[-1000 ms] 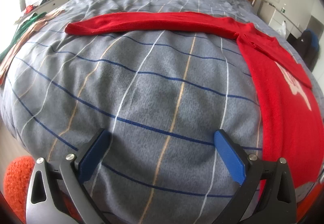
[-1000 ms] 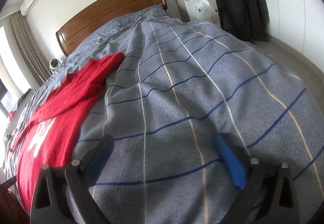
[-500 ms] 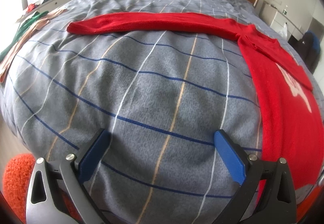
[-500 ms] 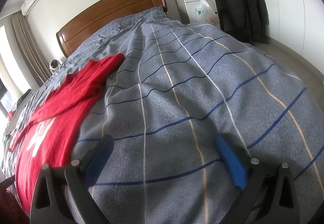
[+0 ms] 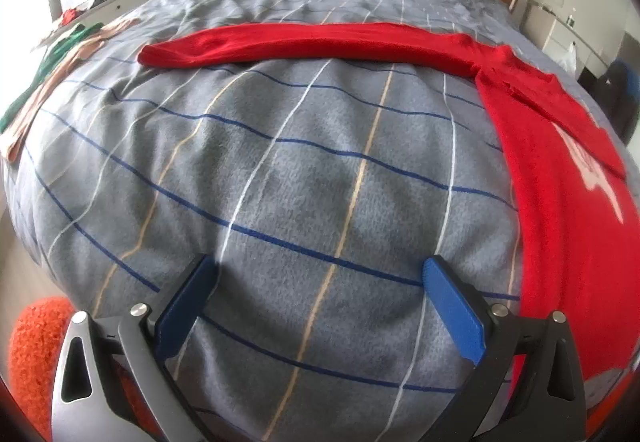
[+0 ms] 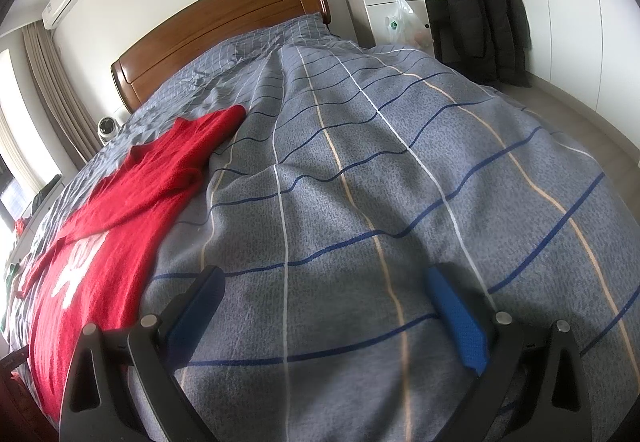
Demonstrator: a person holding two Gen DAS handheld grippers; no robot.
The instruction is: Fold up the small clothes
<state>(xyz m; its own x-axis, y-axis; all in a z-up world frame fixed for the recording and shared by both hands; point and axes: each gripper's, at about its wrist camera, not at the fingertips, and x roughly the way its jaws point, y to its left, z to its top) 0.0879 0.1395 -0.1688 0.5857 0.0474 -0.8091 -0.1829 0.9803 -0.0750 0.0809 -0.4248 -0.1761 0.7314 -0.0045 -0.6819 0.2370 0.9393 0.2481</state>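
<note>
Red knitted sweater (image 5: 560, 178) lies flat on the grey striped bed (image 5: 304, 170), its hem cut off by the frame; left gripper (image 5: 320, 294) and right gripper (image 6: 324, 302) hover spread apart, empty.

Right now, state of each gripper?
Left gripper: open, empty, over the quilt.
Right gripper: open, empty, beside the red sweater.
</note>
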